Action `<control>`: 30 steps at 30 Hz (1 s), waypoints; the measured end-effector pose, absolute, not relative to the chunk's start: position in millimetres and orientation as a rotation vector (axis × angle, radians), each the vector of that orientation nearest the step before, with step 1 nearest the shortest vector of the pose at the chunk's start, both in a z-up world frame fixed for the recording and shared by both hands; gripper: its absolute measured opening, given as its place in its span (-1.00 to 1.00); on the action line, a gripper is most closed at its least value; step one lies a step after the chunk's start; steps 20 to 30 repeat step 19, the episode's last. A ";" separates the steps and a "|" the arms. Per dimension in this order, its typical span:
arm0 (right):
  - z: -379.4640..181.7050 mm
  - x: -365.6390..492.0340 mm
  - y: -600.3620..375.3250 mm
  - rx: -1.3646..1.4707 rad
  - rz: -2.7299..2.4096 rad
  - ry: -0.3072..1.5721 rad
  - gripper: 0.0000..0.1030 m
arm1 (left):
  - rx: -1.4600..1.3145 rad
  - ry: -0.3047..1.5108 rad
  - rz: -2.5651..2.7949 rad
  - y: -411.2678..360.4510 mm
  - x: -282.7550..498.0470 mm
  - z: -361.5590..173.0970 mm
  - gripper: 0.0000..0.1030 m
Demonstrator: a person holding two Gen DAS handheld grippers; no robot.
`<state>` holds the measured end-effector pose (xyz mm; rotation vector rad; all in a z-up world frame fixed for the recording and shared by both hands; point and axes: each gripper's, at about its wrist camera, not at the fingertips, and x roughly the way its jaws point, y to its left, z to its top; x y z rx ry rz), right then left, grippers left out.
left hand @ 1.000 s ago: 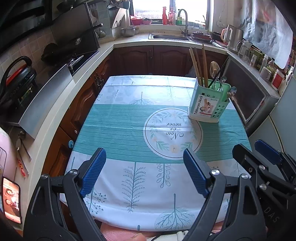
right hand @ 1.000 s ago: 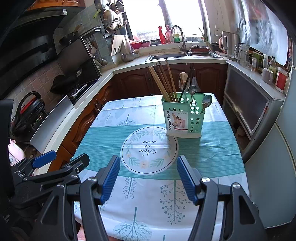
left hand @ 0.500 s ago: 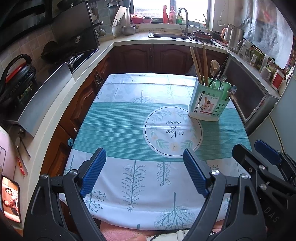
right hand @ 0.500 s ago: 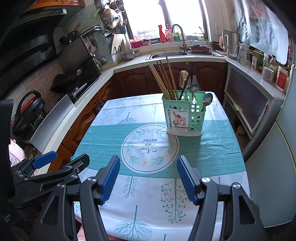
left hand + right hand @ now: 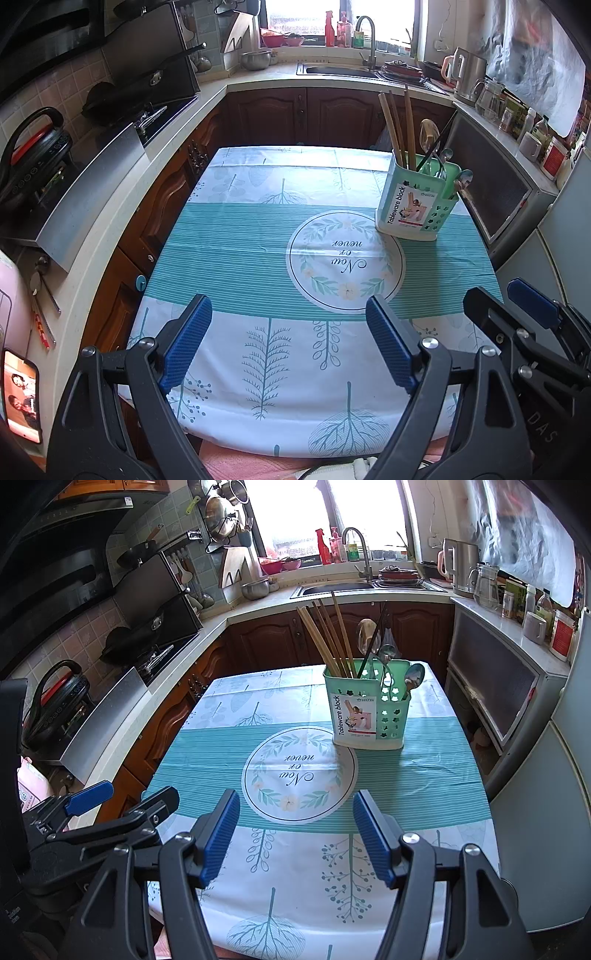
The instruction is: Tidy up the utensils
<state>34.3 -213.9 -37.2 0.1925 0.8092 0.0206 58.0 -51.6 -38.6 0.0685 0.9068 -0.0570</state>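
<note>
A pale green utensil caddy (image 5: 413, 206) (image 5: 365, 709) stands upright at the far right of the table. Wooden chopsticks (image 5: 397, 125) (image 5: 328, 635) lean out of its left compartment. Metal spoons (image 5: 448, 173) (image 5: 412, 679) and a dark chopstick sit in the right compartments. My left gripper (image 5: 288, 332) hovers open over the near part of the tablecloth, nothing between its blue pads. My right gripper (image 5: 293, 823) is also open and empty, over the near edge, well short of the caddy. Each gripper shows at the edge of the other's view.
A teal and white patterned tablecloth (image 5: 236, 254) covers the table. Counters wrap around it: a stove (image 5: 155, 657) at left, a sink (image 5: 336, 587) at the back, a kettle (image 5: 461, 568) and jars at right. A phone (image 5: 20, 398) stands at the lower left.
</note>
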 end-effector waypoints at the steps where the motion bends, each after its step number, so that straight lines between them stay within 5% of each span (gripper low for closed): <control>1: -37.5 34.0 -213.7 0.193 0.021 0.810 0.24 | 0.068 0.907 -0.057 -51.7 57.9 -38.2 0.63; 30: -39.9 31.2 -211.2 0.198 0.022 0.812 0.24 | 0.070 0.910 -0.058 -50.7 54.7 -38.8 0.63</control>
